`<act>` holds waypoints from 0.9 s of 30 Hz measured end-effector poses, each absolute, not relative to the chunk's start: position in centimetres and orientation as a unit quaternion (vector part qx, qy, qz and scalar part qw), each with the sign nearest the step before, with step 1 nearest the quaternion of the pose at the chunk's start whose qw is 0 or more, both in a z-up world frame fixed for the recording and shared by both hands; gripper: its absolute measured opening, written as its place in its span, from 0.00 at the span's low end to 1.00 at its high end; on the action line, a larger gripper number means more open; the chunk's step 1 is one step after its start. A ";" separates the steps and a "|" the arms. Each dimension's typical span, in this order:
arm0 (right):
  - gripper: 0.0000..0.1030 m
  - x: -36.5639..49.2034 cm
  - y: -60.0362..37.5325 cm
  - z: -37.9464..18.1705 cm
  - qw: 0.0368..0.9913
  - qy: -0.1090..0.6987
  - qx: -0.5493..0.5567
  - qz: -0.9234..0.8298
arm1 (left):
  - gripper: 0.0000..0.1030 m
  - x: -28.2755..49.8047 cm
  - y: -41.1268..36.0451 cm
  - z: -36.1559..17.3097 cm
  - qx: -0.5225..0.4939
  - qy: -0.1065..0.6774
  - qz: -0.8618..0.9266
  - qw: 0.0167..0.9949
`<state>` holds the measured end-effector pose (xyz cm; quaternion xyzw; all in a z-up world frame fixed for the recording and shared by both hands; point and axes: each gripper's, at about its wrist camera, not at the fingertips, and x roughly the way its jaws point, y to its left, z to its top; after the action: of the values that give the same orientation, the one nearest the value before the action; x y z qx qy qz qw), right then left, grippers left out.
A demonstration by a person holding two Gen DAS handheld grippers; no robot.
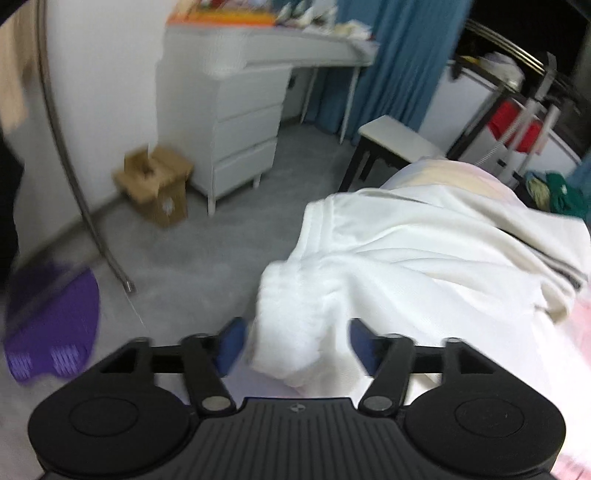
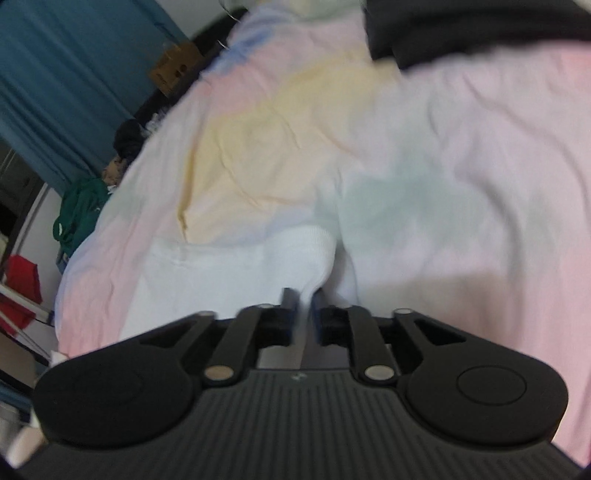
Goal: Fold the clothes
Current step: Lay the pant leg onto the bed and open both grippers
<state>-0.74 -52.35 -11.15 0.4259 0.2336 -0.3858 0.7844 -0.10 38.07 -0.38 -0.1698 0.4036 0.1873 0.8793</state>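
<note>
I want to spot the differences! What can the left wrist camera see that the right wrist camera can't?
Only the left wrist view shows the white drawer unit, the white stool, the purple mat on the grey floor, and the left gripper, open around a fluffy bunch of the white garment.

Only the right wrist view shows the black cloth on the bed and the right gripper, shut on the garment.

Both show the white garment, the pastel bedsheet, the blue curtain, and a cardboard box.
</note>
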 end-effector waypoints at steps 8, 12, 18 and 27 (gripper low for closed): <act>0.64 0.4 -48.2 -5.7 0.881 0.160 0.322 -0.307 | 0.87 -1.4 26.8 5.2 -0.063 0.301 0.142 0.941; 0.64 1.8 -45.1 -3.4 0.921 0.157 0.278 -0.222 | 0.89 -0.8 20.1 7.7 -0.038 0.248 0.093 0.963; 0.64 3.1 -39.5 -0.2 0.956 0.160 0.230 -0.092 | 0.91 2.4 10.1 8.8 -0.021 0.214 0.016 0.976; 0.64 3.3 -32.6 0.8 0.966 0.166 0.200 0.011 | 0.91 7.0 3.5 3.9 -0.011 0.203 -0.047 0.978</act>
<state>3.31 -32.57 0.78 0.2002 0.1660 0.0109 0.9655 6.99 3.46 3.85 -0.0114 0.2029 -0.0469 0.9780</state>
